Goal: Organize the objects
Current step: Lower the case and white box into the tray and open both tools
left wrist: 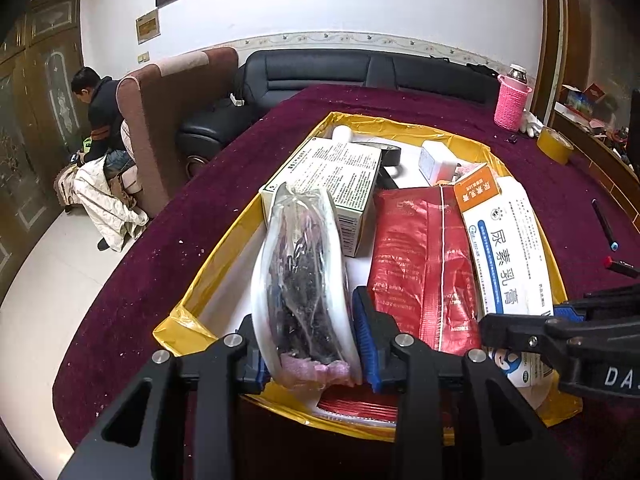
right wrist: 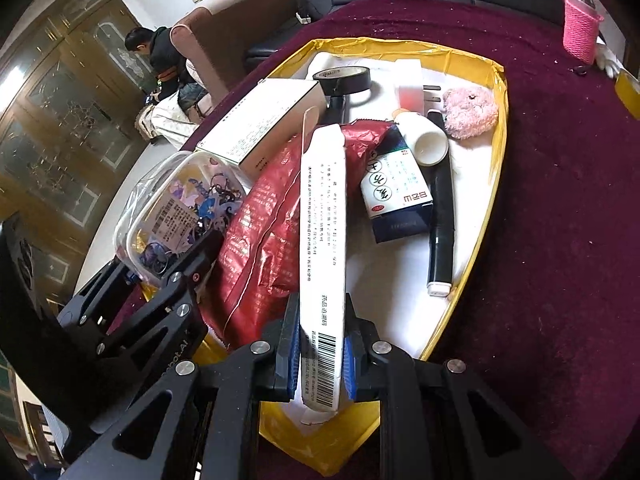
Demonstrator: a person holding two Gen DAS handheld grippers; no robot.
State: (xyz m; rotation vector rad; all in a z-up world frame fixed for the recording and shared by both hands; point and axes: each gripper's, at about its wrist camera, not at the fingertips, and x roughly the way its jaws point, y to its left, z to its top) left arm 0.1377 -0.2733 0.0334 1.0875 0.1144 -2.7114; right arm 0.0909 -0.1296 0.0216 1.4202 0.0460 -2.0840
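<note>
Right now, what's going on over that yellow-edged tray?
Both handheld grippers are over the tray, each with something in its jaws. The left gripper is shut on a clear plastic packet of small dark items. The right gripper is shut on a long white medicine box, held on edge over the red foil pouch. Other boxes, black tape and a pink plush already lie in the tray.

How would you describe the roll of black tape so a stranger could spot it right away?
Find the yellow-rimmed tray on the maroon tablecloth. At its far end, beside the white printed box, lies the black tape roll, the only dark ring there.
</note>
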